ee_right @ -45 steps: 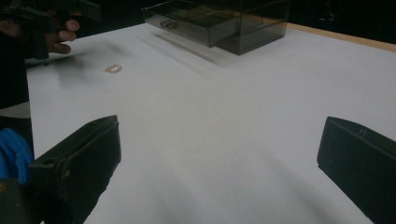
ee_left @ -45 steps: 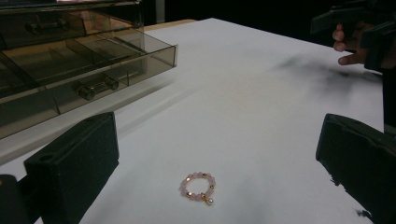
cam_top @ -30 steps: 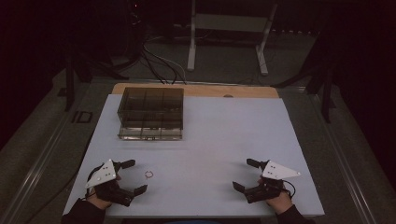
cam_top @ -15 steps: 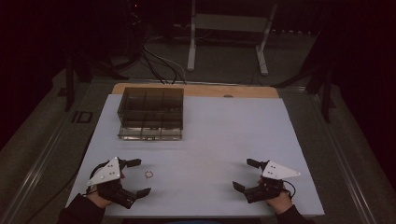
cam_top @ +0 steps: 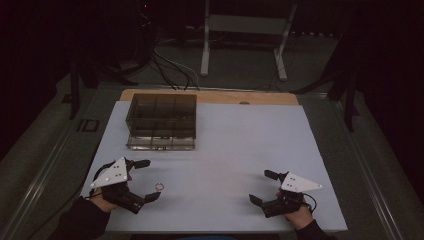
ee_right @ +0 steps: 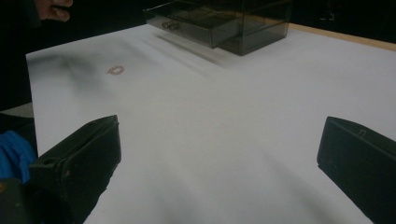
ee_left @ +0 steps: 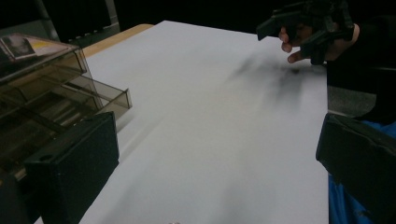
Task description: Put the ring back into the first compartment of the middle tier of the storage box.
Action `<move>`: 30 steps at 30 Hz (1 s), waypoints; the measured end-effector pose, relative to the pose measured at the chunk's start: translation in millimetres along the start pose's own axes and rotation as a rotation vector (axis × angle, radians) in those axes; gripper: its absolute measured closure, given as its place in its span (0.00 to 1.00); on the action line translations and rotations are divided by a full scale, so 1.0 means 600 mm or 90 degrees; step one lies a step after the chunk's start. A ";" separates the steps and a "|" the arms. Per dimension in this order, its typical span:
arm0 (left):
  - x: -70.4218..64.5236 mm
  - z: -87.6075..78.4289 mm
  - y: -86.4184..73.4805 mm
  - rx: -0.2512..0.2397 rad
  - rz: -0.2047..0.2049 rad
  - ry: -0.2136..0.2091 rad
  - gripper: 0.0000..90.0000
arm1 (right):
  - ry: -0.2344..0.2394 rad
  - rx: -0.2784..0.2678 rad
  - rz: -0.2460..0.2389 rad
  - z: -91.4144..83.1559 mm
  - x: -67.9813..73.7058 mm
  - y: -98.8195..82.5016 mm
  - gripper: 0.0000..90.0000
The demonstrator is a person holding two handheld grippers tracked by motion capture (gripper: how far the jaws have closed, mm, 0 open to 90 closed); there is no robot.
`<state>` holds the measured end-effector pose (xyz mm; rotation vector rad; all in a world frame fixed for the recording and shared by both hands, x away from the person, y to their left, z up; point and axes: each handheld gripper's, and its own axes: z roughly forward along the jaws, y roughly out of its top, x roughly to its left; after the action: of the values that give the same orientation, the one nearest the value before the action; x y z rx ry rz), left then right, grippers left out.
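Left tongs point(cam_top: 146, 180) sit at about seven o'clock on the white table point(cam_top: 240, 145), jaws spread wide with nothing between them, and the small ring point(cam_top: 159, 187) lies flat on the table right in that gap, closer to the near jaw. From the right gripper view that same ring point(ee_right: 115, 70) shows as a tiny pale loop up at eleven o'clock, well apart from anything else. Right tongs point(cam_top: 265, 188) rest down at five o'clock, jaws also apart and empty, idle by the look of it. Up at eleven o'clock stands the smoky plastic drawer box point(cam_top: 162, 121), with one drawer point(ee_right: 198, 29) pulled partly out. My read: this is the approach to the pick-up, with the ring probably bound for that open drawer. Next move calls for lowering the left jaws flush to the table and closing gently, since a thin ring could easily skid away or slip out.
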<state>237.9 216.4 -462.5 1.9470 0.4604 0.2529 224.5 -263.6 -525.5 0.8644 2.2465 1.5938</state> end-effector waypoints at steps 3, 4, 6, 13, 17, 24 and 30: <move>0.007 0.002 0.006 0.002 -0.003 0.000 0.01 | 0.001 -0.005 0.004 -0.001 0.000 0.001 0.00; 0.007 0.002 0.006 0.002 -0.003 0.000 0.01 | 0.001 -0.005 0.004 -0.001 0.000 0.001 0.00; 0.015 0.003 0.009 0.005 -0.002 0.003 0.01 | 0.002 0.000 0.004 0.000 -0.001 -0.001 0.00; 0.035 0.010 0.012 0.019 -0.003 0.020 0.01 | 0.003 0.000 0.005 0.000 -0.001 -0.001 0.00; 0.043 0.015 0.011 0.022 -0.005 0.025 0.01 | 0.003 -0.002 0.005 -0.001 -0.001 -0.001 0.00; 0.055 0.024 0.007 0.034 -0.012 0.035 0.01 | 0.004 0.000 0.008 -0.001 -0.002 -0.001 0.00; 0.063 0.031 0.002 0.049 -0.023 0.050 0.01 | 0.008 -0.001 0.010 0.000 -0.002 -0.001 0.00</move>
<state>279.4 216.8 -470.4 2.0068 0.5636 0.2925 225.2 -264.5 -526.5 0.8757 2.2531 1.6116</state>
